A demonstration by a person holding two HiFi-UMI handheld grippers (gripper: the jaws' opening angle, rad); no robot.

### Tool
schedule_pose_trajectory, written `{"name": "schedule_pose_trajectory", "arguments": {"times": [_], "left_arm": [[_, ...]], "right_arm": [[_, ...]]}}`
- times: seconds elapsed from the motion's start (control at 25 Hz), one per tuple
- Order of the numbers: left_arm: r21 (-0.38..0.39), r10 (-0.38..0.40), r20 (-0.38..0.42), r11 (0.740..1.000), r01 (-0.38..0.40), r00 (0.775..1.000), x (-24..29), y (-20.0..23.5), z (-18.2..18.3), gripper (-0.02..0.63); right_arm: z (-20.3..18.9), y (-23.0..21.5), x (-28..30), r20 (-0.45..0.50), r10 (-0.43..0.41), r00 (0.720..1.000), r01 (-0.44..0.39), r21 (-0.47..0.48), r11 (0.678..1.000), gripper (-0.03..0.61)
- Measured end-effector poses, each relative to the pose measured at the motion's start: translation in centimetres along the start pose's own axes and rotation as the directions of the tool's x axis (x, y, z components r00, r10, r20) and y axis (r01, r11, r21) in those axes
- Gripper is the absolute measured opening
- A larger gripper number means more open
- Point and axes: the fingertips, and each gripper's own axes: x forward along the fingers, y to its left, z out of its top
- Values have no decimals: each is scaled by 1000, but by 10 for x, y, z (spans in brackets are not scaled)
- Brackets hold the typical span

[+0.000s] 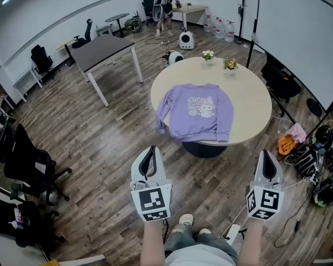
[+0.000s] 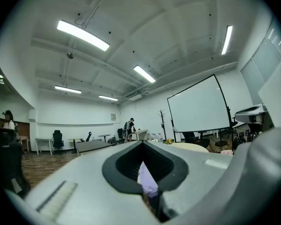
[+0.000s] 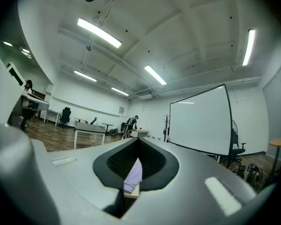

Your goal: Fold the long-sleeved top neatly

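Lilac soft-knit sweatshirt [image 1: 198, 112] | flat, print up, on round beige table [image 1: 250, 101] | we note collar far, hem at near edge, long axis near-to-far | left gripper [image 1: 150, 149], right gripper [image 1: 267, 154]: jaws together, empty, well apart from table

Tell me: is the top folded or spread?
Spread. The top lies flat, print up, on the table, body unfolded and both sleeves down its sides; one cuff hangs over the rim.
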Motion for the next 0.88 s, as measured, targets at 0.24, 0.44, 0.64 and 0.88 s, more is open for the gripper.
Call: {"name": "schedule_pose_trajectory", "arguments": {"times": [0.24,0.44,0.64,0.88], "left_arm": [[-5,-1,-8,1000,1,1000,-1,-3,-4,0],[-12,-2,-17,1000,2,1000,0,-3,-6,1],[-16,-2,-31,1000,2,1000,5,2,-11,1],[-12,9,-42,1000,-10,999,19,12,-19,33]], "right_arm": [[-3,-2,-1,-1,0,1000,0,2,1000,21],[-4,-2,1,-6,4,1000,-4,-1,1000,21],[-6,3,9,-12,12,1000,-12,-7,1000,22],[-14,11,23,-31,10,999,-10,-17,1000,71]]}}
